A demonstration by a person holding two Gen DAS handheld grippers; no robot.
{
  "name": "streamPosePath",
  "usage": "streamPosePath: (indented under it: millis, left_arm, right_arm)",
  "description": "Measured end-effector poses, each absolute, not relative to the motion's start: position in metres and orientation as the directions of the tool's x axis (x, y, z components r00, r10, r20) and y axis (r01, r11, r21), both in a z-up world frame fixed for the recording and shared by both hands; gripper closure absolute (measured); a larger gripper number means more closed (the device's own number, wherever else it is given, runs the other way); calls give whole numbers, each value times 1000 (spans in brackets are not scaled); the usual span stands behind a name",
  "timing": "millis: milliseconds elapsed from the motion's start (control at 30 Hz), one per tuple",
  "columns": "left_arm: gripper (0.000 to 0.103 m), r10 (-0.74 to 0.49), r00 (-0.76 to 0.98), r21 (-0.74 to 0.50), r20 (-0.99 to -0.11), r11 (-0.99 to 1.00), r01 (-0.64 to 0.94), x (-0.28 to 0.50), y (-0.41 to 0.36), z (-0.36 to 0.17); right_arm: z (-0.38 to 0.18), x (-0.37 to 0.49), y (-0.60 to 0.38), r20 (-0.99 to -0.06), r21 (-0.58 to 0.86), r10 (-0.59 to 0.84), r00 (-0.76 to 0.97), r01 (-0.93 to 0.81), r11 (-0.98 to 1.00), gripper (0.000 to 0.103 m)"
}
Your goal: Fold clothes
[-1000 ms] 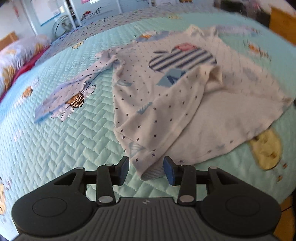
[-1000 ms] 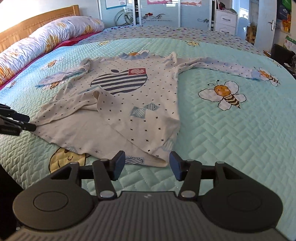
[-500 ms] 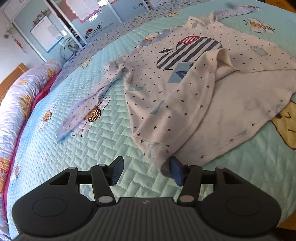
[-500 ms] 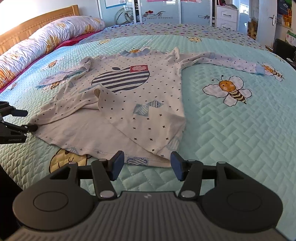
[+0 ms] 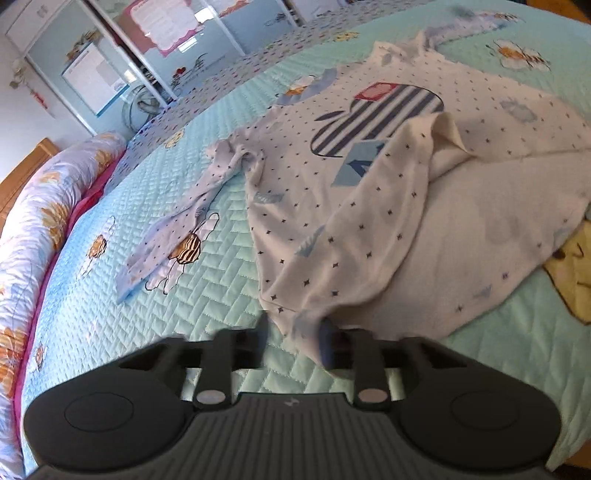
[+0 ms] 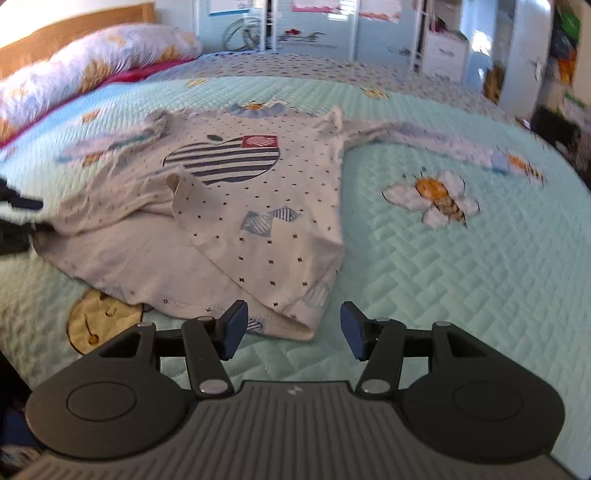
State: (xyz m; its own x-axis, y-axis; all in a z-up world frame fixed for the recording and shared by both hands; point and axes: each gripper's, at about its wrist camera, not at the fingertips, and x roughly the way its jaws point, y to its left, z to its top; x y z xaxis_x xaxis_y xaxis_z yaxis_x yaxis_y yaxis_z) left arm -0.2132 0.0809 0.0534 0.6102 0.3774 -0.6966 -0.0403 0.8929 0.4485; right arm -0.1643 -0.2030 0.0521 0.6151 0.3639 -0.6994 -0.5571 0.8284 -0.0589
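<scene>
A white long-sleeved shirt with small dark dots and a striped apple print lies face up on the bed, its lower left part folded over itself. My left gripper is at the shirt's near hem corner. Its jaws are closing, blurred by motion, with the cloth between them. In the right wrist view the same shirt spreads ahead. My right gripper stands open low over the other hem corner, which lies between the fingers without touching the pads. The left gripper shows there as a dark blur at the far left.
The teal quilted bedspread with bee pictures covers the bed. A flowered pillow roll and a wooden headboard lie at the left. Wardrobes and a white drawer unit stand beyond the bed. One sleeve stretches right, the other sleeve left.
The left gripper rolled and moved in on the hem corner, and its fingers came together around the cloth. The right gripper edged closer to its corner and stayed open.
</scene>
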Motion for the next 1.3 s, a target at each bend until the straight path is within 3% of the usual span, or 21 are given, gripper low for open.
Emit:
streamPosePath:
  millis: [33,233,667,833,933,1000,1033,1167,1300]
  left_arm:
    - [100,366,609,420,-704,906,-59,-214,85,56]
    - [100,319,594,299,-738,945,-136,-223,108,63]
    - [99,308,594,278,-743,950,-145,-219,110,63]
    - [98,304,592,277,-746,951,-140,-218,110,62]
    - [98,299,596,270,-745,953,-140,-218,110,62]
    - [99,297,591,263,-750,954,-146,-219,112,62]
    - [99,298,588,261,-752,954,-150,-220,114,62]
    - [99,290,577,228,-763,957,-180,-225,123,63]
    - [99,288,569,187,-770,955,-230,-232,132,63]
  right_arm:
    - [50,-165,-199,-700,-99,348,624,-567,817,46]
    - [37,-169,-179,-684,-307,258,683,-590,747,46]
    - [19,-190,-145,-593,-642,174,786,-592,488,47]
    - [17,-194,-146,-596,-694,172,784,-611,380,48]
    - [16,-192,-140,-611,-695,171,773,-627,351,57]
    - [14,-189,-136,-632,-679,161,758,-641,358,82]
    - [13,-188,-135,-641,-671,156,752,-647,362,102]
    - [19,-187,-145,-637,-619,177,750,-635,463,101]
    - [39,-178,-178,-648,-437,203,734,-577,690,101]
